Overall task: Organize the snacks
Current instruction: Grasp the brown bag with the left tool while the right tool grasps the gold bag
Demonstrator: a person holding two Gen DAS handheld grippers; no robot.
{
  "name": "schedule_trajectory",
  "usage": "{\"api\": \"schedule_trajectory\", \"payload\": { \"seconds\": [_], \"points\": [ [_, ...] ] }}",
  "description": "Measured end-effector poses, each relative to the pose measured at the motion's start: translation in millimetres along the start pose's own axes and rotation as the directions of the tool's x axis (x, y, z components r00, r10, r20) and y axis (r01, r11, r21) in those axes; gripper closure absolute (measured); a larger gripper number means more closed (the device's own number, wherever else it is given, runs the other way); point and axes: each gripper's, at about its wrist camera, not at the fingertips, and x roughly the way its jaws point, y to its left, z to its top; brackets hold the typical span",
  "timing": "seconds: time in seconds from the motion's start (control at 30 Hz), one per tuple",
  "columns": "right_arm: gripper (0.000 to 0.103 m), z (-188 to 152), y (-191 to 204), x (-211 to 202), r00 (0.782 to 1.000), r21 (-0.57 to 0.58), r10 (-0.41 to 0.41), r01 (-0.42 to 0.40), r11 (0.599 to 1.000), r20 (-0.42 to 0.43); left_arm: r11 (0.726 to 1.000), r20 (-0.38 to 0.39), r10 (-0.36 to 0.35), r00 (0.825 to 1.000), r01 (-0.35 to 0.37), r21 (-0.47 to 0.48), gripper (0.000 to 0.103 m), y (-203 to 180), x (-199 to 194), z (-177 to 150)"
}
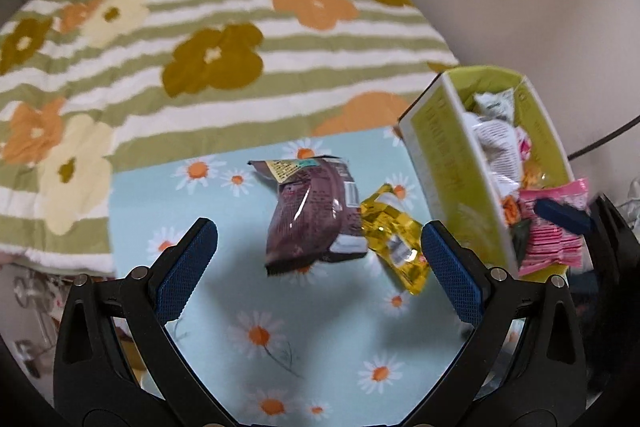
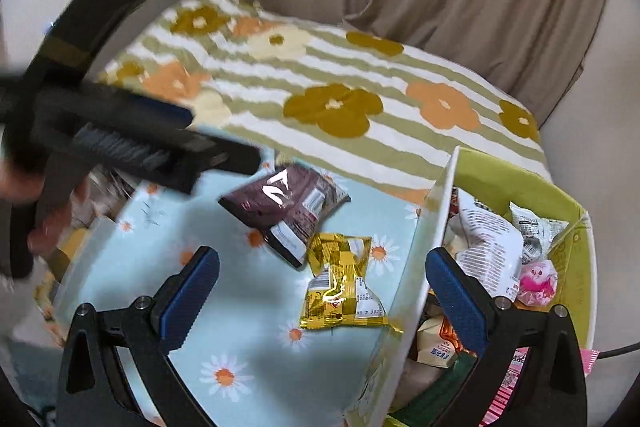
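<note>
Two snack packets lie loose on the daisy-print mat, straight ahead of the left gripper: a brown packet and, touching its right edge, a gold packet. The left gripper's jaws are spread wide and hold nothing. The right gripper is likewise spread and empty; the gold packet sits between its fingers, while the green box, already heaped with wrapped snacks, lies just to its right. A pink packet hangs over the box's near end. Judging from this, both loose packets have yet to go into the box. Because they touch, closing on one could drag or flip the other, and the slick foil may slip from the pads. Adding more to the crowded box might also tip the overhanging pink packet out.
</note>
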Motion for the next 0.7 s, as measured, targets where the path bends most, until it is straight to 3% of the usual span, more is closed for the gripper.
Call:
{"api": "schedule_trajectory", "payload": {
  "seconds": [0.17,0.33,0.47,0.57,0.7],
  "points": [
    [0.001,-8.7,21.4,38.3,0.99,-0.064,-0.094,0.088,0.994,-0.102,0.999,-0.113,-0.041,0.993,0.043,0.014,0.002,7.4,62.5,11.9],
    [0.001,-16.9,29.7,68.2,0.975,-0.088,-0.147,0.133,0.987,-0.168,0.998,-0.157,0.026,0.987,-0.016,0.066,0.002,-2.6,103.9,13.4],
    [0.001,-19.2,33.8,87.0,0.961,-0.127,-0.188,0.164,0.978,-0.204,0.995,-0.187,0.061,0.98,-0.045,0.088,0.002,-4.1,127.9,14.0],
    [0.001,-18.3,38.4,98.1,0.951,-0.179,-0.224,0.188,0.966,-0.211,0.998,-0.212,0.029,0.977,-0.016,0.064,0.002,0.4,139.5,16.1],
    [0.001,-18.4,38.9,109.1,0.95,-0.196,-0.214,0.171,0.966,-0.227,0.999,-0.247,0.008,0.969,0.003,0.047,0.002,4.7,154.1,14.6]
  ]
}}
